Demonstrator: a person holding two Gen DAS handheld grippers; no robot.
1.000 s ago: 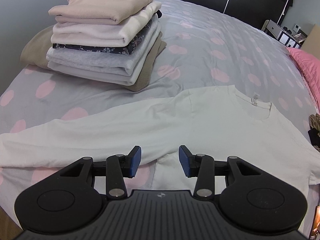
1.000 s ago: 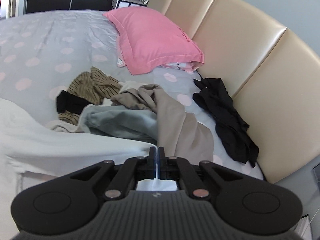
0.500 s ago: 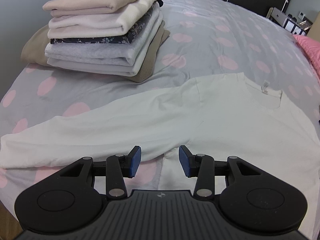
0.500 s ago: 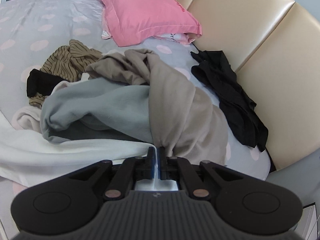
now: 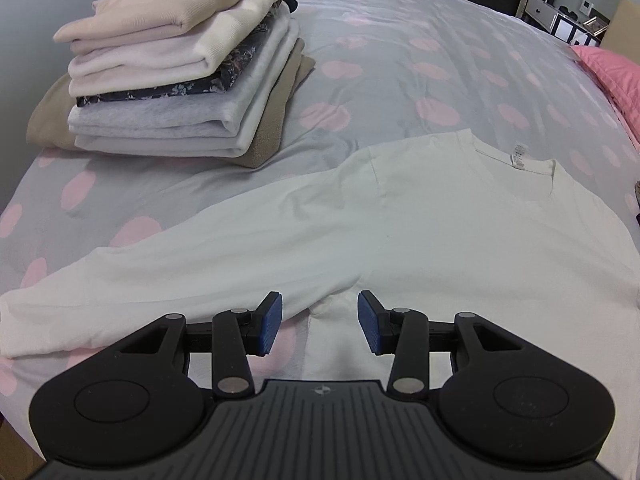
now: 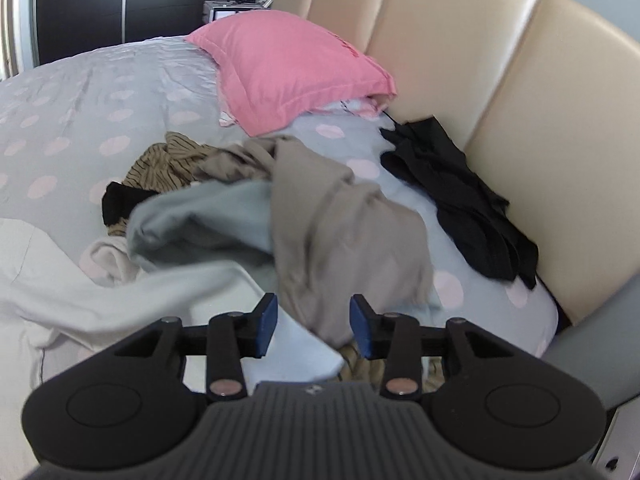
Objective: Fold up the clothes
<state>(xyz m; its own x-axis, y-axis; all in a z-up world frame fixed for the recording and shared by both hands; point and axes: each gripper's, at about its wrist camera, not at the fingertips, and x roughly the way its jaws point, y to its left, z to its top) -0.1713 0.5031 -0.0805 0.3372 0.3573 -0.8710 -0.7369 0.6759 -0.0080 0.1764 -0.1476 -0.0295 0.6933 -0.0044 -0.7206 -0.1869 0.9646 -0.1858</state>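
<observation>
A white long-sleeved shirt (image 5: 420, 232) lies spread flat on the bed, collar away from me, one sleeve stretched to the left. My left gripper (image 5: 319, 316) is open and empty, just above the shirt's underarm. In the right wrist view the shirt's other sleeve (image 6: 120, 304) lies across the bed, its cuff end under my right gripper (image 6: 312, 320), which is open with nothing held between its pads.
A stack of folded clothes (image 5: 180, 80) stands at the back left. A heap of unfolded clothes (image 6: 280, 216), a black garment (image 6: 460, 196) and a pink pillow (image 6: 292, 72) lie by the beige headboard (image 6: 500, 80).
My right gripper was shut on the white sleeve and has opened, letting the sleeve go. My left gripper stayed open and moved slightly closer over the shirt.
</observation>
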